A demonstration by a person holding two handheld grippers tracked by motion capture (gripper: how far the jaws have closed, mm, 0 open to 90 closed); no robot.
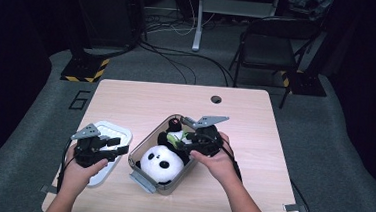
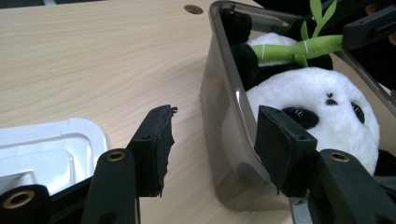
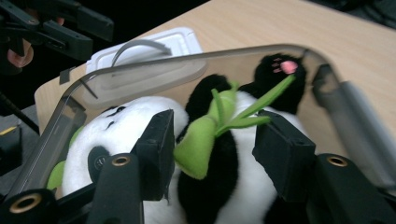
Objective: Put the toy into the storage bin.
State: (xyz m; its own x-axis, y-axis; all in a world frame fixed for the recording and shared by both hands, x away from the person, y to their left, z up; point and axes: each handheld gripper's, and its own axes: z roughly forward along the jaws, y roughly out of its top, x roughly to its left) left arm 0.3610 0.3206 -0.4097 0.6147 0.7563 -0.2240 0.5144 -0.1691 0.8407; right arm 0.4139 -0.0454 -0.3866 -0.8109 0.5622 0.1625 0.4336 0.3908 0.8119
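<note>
A plush panda (image 1: 159,161) lies in a clear grey plastic bin (image 1: 140,153) at the middle of the table. In the right gripper view a green plush bamboo stalk (image 3: 201,140) rests on the panda (image 3: 121,126), between the jaws of my right gripper (image 3: 215,119). Those jaws stand apart and do not squeeze it. My left gripper (image 2: 215,113) is open at the bin's left wall (image 2: 224,116), which stands in the gap between the jaws, untouched by either pad. From above, the left gripper (image 1: 118,147) hovers over a white lid (image 1: 114,131).
The white lid (image 2: 46,144) lies flat on the table to the left of the bin. A round cable hole (image 1: 216,99) sits near the far edge of the table. A folding chair (image 1: 275,47) and cables stand on the floor beyond it.
</note>
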